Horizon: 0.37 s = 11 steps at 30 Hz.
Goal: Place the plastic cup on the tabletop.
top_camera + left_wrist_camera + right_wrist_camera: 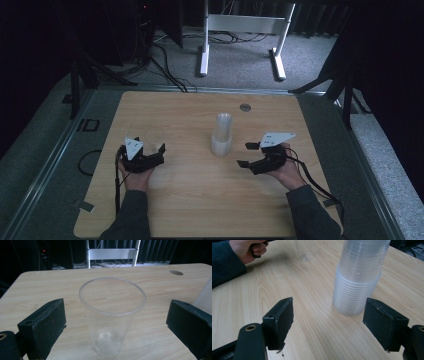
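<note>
Single clear plastic cup [112, 315] stands upright on the wooden table [200, 200], mouth up, empty. In the left gripper view it sits between the two black jaws with bare table showing on either side: pads clear of its wall, no contact. Left gripper [151, 151] therefore spread wide and holding nothing; in the high view the cup shows only faintly just ahead of it, at the table's left side.

Stack of clear plastic cups [221, 135] stands upright near the table's middle, well apart from the single cup. The stack is nested, the upper part narrower than the lower.

Right gripper [246, 154] sits just right of the stack, jaws wide apart and empty; in the right gripper view the stack stands ahead of the jaws, nearer the right-hand one, not touched.

Round grommet hole [245, 107] near the far table edge. White desk frame [243, 30] on the carpet beyond.
</note>
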Tool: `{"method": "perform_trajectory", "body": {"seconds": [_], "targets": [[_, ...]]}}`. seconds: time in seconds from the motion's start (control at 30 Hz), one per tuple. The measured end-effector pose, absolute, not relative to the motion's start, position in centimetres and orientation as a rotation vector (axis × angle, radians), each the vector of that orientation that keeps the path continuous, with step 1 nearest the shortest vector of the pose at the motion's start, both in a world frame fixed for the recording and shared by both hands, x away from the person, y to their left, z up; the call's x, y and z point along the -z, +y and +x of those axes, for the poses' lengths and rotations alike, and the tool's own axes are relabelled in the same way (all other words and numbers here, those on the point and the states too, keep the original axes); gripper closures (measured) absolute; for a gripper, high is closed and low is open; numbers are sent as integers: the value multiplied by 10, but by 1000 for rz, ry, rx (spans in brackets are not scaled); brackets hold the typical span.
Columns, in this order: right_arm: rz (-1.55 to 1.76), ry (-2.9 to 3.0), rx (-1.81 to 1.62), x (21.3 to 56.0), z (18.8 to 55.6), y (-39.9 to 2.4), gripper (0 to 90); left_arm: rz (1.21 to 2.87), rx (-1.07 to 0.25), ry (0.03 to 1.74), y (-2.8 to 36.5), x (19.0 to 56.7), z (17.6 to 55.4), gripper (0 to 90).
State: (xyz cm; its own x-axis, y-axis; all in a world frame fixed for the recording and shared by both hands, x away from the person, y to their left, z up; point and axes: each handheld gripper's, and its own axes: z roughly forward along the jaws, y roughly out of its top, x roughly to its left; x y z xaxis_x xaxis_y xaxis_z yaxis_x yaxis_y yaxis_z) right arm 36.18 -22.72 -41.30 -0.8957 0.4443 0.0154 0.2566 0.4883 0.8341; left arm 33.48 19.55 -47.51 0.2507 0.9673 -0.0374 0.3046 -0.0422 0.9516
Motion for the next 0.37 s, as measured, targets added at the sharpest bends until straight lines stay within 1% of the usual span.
{"method": "perform_trajectory", "body": {"seconds": [0.37], "targets": [[606,2530,-1363,414,362,-228,241,1524,-866,1168,195,470,309,53]]}}
